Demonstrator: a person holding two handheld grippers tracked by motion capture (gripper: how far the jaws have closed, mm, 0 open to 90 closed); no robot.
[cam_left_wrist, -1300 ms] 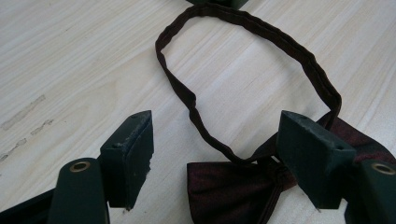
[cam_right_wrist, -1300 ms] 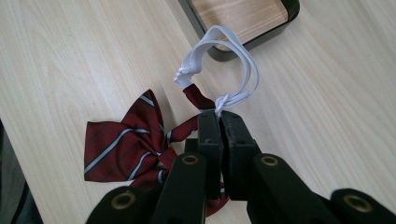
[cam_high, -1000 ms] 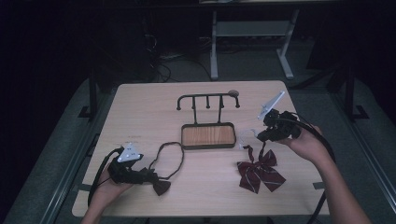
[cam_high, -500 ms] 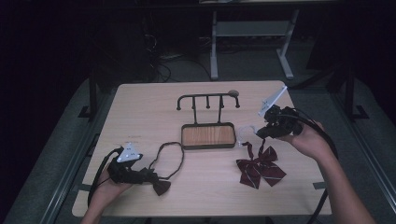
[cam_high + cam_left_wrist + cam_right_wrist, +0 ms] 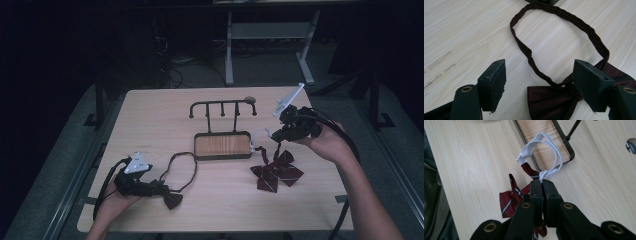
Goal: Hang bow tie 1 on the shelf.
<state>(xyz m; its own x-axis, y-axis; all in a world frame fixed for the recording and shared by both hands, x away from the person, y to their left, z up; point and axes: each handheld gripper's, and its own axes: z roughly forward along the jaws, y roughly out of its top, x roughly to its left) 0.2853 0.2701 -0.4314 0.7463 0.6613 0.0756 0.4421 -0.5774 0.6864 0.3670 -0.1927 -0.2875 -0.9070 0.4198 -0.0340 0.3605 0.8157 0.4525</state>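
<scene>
Lifting step. The right gripper [image 5: 541, 185], jaws clamped on the white elastic neck loop [image 5: 549, 152] of a red striped fabric bow tie [image 5: 276, 171], holds it above the light wooden table [image 5: 150, 115] near the right edge, the bow hanging down to the tabletop or just above it. The black metal hook rack with wooden base tray [image 5: 222, 144] stands mid-table. The left gripper [image 5: 541, 86], jaws apart, straddles a dark maroon bow tie with band [image 5: 554, 101] near the front-left corner. Likely next: carry the loop over a rack hook, spreading it to clear the peg.
</scene>
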